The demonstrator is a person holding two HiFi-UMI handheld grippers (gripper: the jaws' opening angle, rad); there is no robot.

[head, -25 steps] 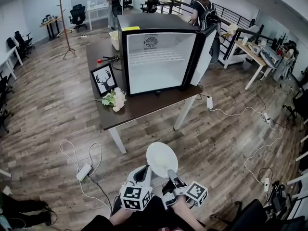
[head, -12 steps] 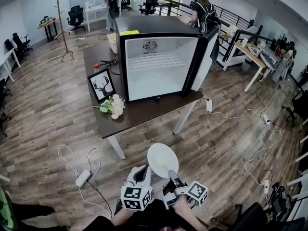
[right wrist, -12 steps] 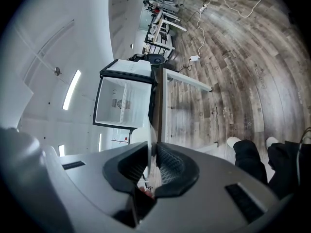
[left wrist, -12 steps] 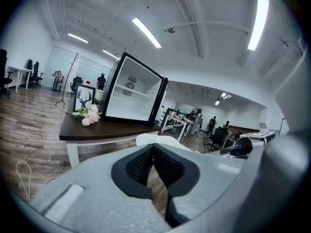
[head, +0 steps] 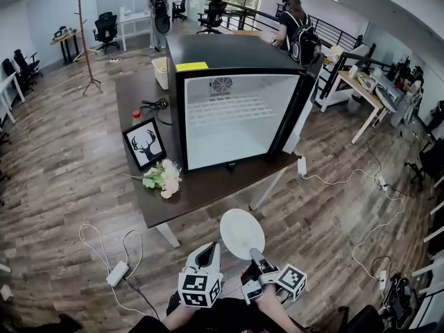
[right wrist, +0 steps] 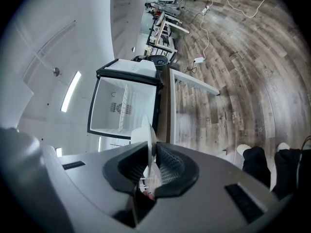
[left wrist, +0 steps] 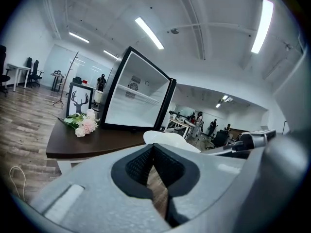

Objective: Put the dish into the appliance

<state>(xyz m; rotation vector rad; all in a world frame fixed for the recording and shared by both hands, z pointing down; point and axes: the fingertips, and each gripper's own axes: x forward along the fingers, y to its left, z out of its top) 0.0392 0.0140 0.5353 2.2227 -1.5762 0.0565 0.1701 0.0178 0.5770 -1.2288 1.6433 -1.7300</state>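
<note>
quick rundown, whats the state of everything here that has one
fridge: door open, empty but for a wire shelf
plate: held at its rim, above the floor, outside the fridge
right tool: shut on plate
left tool: shut, empty
picture frame: upright on the table
flowers: lying on the table

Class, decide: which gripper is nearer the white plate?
Right. The right gripper is clamped on the plate at its near rim; the left gripper sits shut just left of it, holding nothing.

Smooth white dish [head: 242, 233], dark matt table [head: 205, 187], wood-grain plank floor [head: 69, 159]
</note>
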